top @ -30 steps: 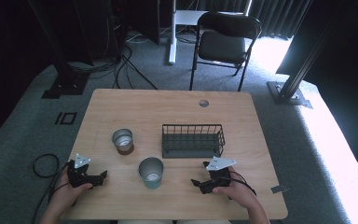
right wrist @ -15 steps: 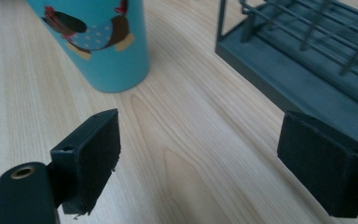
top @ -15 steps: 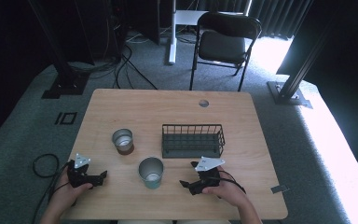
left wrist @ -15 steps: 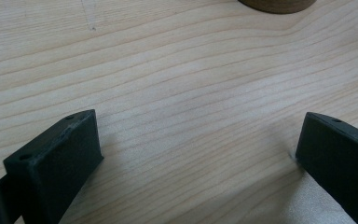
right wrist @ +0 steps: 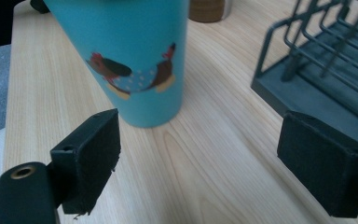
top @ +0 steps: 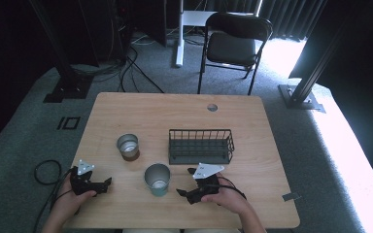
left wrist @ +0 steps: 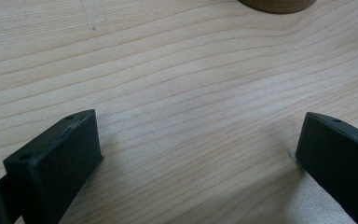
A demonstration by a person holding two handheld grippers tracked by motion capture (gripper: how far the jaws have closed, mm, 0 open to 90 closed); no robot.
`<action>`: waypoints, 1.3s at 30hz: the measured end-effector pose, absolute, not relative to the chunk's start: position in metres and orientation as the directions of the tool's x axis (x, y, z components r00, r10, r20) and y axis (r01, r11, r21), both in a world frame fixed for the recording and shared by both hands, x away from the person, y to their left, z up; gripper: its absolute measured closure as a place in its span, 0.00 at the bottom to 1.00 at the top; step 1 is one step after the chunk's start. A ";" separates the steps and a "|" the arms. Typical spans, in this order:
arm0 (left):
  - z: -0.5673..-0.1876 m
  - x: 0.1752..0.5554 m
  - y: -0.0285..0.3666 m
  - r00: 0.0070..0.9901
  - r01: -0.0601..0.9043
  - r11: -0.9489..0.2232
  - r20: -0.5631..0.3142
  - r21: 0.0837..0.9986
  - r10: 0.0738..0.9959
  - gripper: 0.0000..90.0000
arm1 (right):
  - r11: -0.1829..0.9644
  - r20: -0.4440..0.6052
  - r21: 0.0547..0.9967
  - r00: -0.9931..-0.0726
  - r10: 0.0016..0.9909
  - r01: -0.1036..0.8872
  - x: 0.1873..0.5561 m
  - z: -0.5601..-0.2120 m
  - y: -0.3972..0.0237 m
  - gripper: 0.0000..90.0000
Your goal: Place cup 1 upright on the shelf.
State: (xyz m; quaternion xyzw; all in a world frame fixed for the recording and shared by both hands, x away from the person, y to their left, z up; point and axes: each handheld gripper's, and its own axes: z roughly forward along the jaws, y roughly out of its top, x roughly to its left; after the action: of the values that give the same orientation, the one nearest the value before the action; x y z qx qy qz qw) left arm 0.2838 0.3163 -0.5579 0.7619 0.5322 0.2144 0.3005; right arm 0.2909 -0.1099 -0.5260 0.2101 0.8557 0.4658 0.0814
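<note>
Wooden counter (top: 252, 126) first: the blue cup (top: 157, 178) stands up tall near your edge, in front of the wire rack (top: 200, 145). Your right tongs (top: 186, 192) are spread wide and empty, just beside it; the cup sits to their left. Your left tongs (top: 104, 183), also spread, are farther off.

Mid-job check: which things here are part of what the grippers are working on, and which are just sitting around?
In play:
- right gripper, jaws open, pointed at the teal cup
- wire rack, just behind that cup

Lying about:
- brown-based cup, farther back on the table
- left gripper, open over bare wood
- folding chair and floor cables
</note>
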 end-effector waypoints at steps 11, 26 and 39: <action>-0.558 0.284 0.316 0.341 0.682 -0.253 0.007 0.686 0.940 0.01 | 0.473 0.065 0.843 -0.922 0.382 0.255 0.288 -0.524 -0.090 0.14; -0.558 0.284 0.316 0.342 0.682 -0.253 0.007 0.686 0.940 0.01 | 0.457 0.055 0.866 -0.946 0.319 0.204 0.285 -0.522 -0.067 0.14; -0.558 0.284 0.316 0.341 0.682 -0.253 0.007 0.686 0.940 0.01 | 0.425 0.041 0.887 -0.949 0.314 0.179 0.289 -0.526 -0.054 0.14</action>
State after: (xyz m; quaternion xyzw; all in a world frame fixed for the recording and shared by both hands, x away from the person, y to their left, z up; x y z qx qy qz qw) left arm 0.2838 0.3163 -0.5579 0.7618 0.5323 0.2144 0.3007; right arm 0.2889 -0.0537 -0.5258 0.1464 0.8417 0.5157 0.0651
